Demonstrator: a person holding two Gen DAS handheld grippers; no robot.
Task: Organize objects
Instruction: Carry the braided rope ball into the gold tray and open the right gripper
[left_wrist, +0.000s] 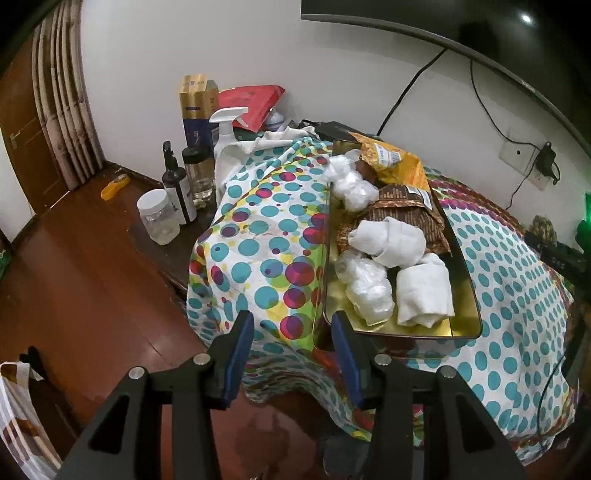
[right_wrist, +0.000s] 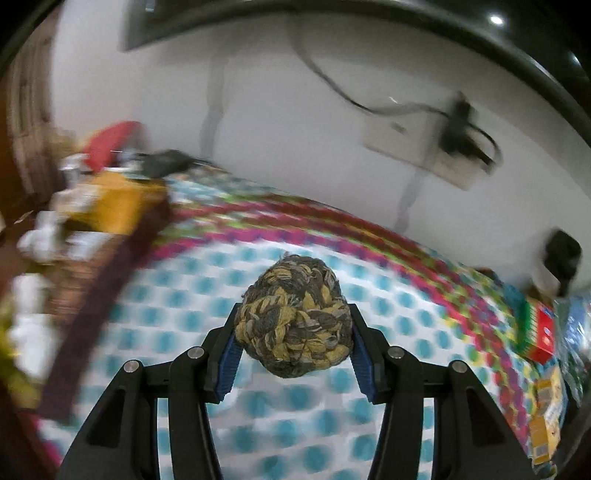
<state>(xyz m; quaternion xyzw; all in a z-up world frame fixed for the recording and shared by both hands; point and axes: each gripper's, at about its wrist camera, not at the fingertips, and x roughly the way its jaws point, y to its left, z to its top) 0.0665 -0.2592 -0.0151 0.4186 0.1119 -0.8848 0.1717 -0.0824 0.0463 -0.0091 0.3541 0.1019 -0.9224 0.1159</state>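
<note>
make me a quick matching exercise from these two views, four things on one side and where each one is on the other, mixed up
Things:
1. round woven yellow and grey yarn ball
2. rolled white cloth towels
3. clear plastic jar with a white lid
4. white trigger spray bottle

Places:
A. at the front edge of the dark wooden side table
B. lying in the shiny gold metal tray
C. clamped between the pads of the right gripper
D. at the back, beside the tall blue and gold carton

Pairs: 1-C, 2-B, 3-A, 4-D
</note>
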